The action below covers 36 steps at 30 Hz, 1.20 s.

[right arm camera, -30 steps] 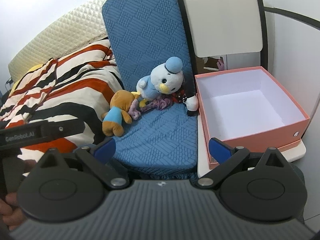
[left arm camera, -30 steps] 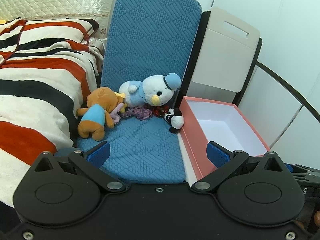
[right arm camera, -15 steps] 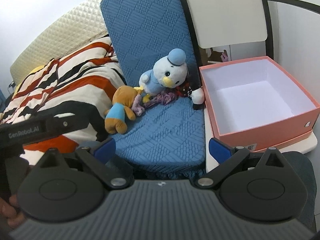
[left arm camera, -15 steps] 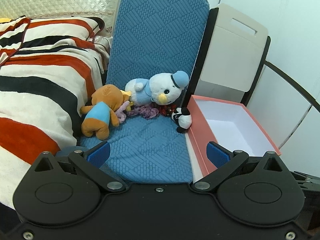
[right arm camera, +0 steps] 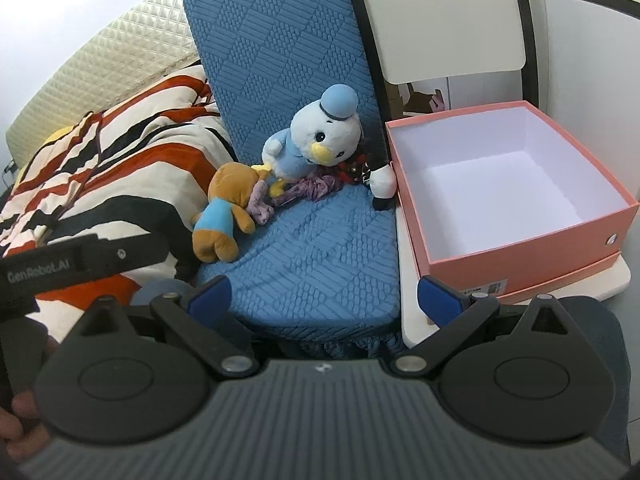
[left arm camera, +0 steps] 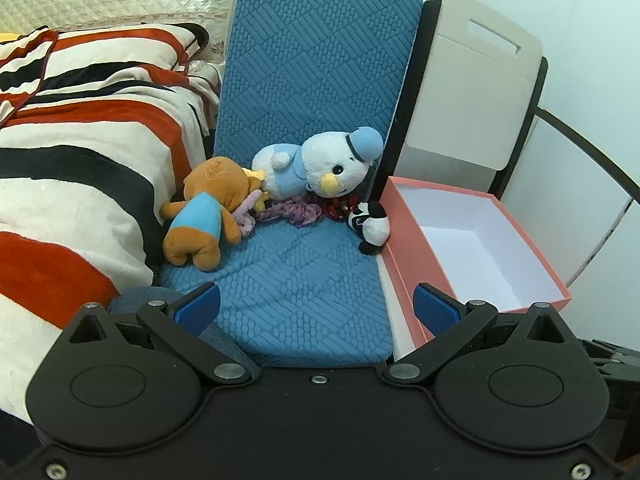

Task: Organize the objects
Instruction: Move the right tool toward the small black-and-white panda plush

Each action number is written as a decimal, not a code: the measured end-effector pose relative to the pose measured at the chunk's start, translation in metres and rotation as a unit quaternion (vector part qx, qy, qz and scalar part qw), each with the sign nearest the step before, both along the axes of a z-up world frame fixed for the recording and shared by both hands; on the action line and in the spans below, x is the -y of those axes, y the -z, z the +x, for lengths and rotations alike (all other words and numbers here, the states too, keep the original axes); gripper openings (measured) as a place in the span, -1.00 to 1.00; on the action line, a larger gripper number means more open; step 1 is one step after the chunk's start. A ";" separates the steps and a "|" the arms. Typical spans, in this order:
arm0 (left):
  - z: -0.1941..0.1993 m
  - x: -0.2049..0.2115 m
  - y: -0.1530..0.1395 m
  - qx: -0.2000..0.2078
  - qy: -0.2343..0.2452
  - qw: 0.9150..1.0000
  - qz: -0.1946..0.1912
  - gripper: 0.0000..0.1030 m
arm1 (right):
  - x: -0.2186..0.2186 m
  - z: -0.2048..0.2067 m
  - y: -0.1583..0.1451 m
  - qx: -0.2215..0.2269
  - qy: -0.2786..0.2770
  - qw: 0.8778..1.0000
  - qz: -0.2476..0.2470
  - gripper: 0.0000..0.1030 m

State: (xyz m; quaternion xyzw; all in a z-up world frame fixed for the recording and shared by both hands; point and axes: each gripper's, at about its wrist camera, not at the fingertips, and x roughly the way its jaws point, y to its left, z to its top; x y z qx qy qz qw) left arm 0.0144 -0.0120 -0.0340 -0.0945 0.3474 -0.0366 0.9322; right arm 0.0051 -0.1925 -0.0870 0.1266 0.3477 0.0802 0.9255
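Soft toys lie at the back of a blue cushioned seat [left arm camera: 304, 272]: a white and blue duck plush [left arm camera: 320, 168] [right arm camera: 312, 140], a brown bear in a blue shirt [left arm camera: 204, 216] [right arm camera: 228, 212], a purple knitted piece [left arm camera: 296, 210] [right arm camera: 312, 186] and a small panda [left arm camera: 370, 226] [right arm camera: 382, 180] against an open pink box [left arm camera: 404, 240] [right arm camera: 520, 252]. The box has a white, empty inside. My left gripper [left arm camera: 316, 308] and right gripper [right arm camera: 322, 294] are open and empty, hovering over the seat's front edge, well short of the toys.
A red, black and cream striped blanket [left arm camera: 72, 168] [right arm camera: 120, 168] covers the bed at the left. A white chair back [left arm camera: 472, 96] [right arm camera: 444, 20] stands behind the box. The box rests on a white surface [right arm camera: 412, 308]. The other gripper's body [right arm camera: 76, 264] shows at the left.
Both grippers have moved forward and a little left, so the toys and box look larger and sit further right in the views. Nothing on the seat has moved.
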 end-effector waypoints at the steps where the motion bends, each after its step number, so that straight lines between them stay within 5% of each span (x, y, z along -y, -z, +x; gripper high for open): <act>1: 0.000 0.000 0.000 0.001 -0.001 1.000 -0.001 0.99 | 0.000 0.000 0.001 -0.001 0.001 1.000 0.002 0.97; 22: 0.007 -0.007 0.008 -0.002 -0.013 1.000 0.002 0.99 | -0.009 0.012 0.008 -0.002 -0.017 1.000 -0.002 0.97; 36: 0.049 -0.005 0.044 0.001 -0.025 1.000 0.002 0.99 | -0.004 0.045 0.031 0.011 -0.014 1.000 -0.016 0.97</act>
